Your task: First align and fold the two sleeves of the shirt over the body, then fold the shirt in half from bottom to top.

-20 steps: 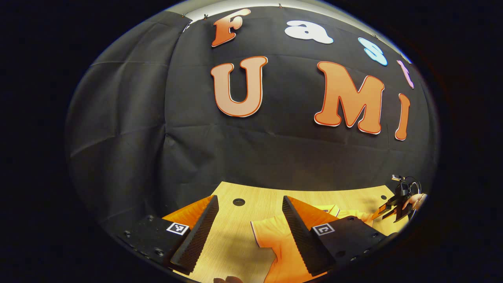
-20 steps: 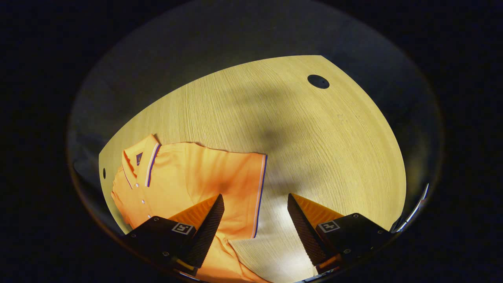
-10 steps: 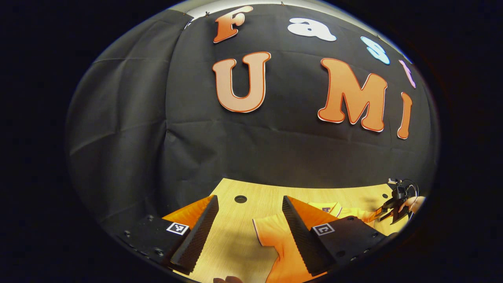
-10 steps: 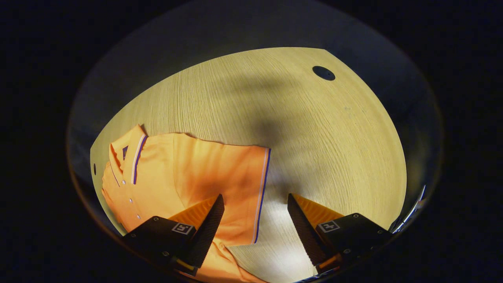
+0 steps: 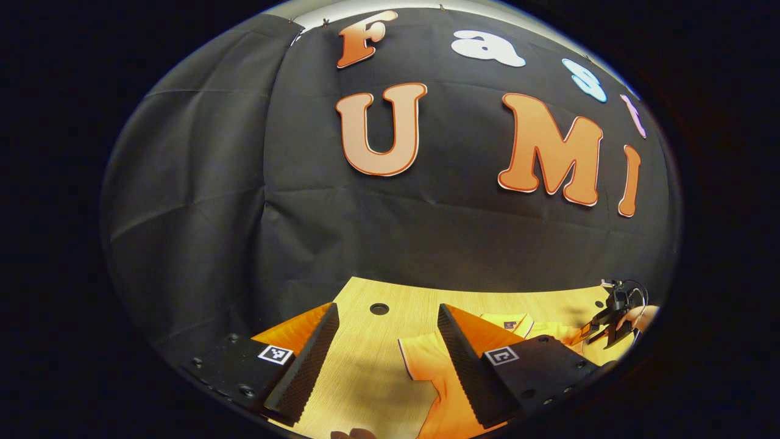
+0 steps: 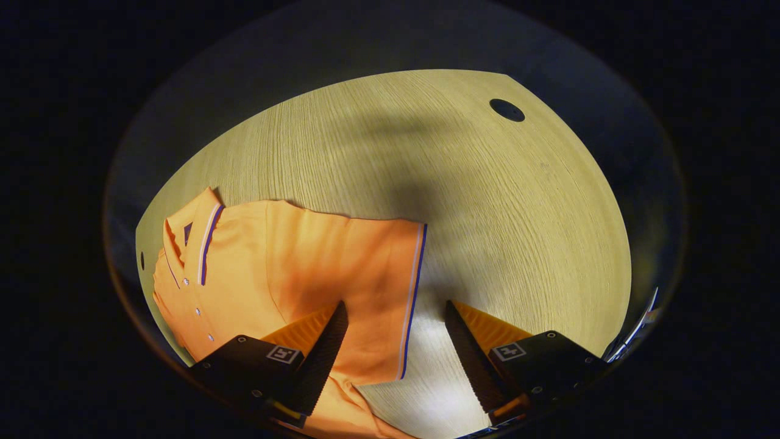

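Observation:
An orange polo shirt [image 6: 292, 268] lies flat on the wooden table [image 6: 487, 213], collar to the left in the right gripper view. Its sleeve [image 6: 384, 286] with a striped cuff spreads out sideways. My right gripper [image 6: 393, 347] hovers open above that cuff, one finger over the sleeve and the other over bare wood. In the left gripper view my left gripper [image 5: 384, 353] stands open over the table, with the shirt's other sleeve [image 5: 426, 366] beside its right finger. The right gripper [image 5: 603, 326] and the hand holding it show far off at the right.
The table has a round hole [image 6: 507, 110] near its far corner and another hole [image 5: 379, 308] near the back edge in the left gripper view. The black cloth wall [image 5: 390, 231] rises right behind the table.
My right gripper has moved in toward the shirt, so the sleeve cuff now lies between its fingers. My left gripper has shifted slightly left; both stay open.

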A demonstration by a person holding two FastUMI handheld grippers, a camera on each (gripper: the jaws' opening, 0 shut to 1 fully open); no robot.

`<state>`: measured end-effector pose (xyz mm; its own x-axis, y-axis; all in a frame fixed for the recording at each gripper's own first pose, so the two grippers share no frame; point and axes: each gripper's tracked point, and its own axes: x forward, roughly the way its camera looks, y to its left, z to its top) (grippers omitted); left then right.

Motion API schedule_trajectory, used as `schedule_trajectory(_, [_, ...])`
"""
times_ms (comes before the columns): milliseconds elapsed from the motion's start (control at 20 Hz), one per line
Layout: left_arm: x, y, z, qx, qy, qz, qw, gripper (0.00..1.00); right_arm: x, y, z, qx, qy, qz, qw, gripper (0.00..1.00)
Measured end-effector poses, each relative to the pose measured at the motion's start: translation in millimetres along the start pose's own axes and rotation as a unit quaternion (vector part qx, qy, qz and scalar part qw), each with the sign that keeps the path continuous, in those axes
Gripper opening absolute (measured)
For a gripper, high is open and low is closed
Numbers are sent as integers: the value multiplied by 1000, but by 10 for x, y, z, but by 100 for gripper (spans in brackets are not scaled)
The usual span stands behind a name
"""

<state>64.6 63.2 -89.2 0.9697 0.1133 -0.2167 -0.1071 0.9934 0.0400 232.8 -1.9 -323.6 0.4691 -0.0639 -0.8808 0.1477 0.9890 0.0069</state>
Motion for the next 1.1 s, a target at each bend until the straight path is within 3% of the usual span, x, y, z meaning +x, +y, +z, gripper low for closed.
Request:
schedule_trajectory(300, [-25,12,-88,-11,4,-5,1000,98,10,18,-12,5,2,-3,1000,95])
schedule_trajectory(400, [-45,16,-127,-11,7,-6,1000,98,30,67,-19,16,1,-4,1000,77])
schedule_trajectory(450, [-50,23,-133,-12,7,-6,1000,98,10,74,-22,23,3,-5,1000,53])
schedule_trajectory(600, [-96,77,-76,-9,4,-5,1000,98,-6,66,-11,24,-1,-6,1000,26])
schedule_trajectory(650, [-110,88,-85,-8,4,-5,1000,98,-38,99,-31,19,-3,7,1000,24])
schedule_trajectory(750, [-134,111,-88,-6,2,-4,1000,98,-31,114,1,16,-17,7,1000,6])
schedule_trajectory(1100, [-243,255,-51,-1,-4,1,1000,98,-108,170,-28,12,-52,12,998,5])
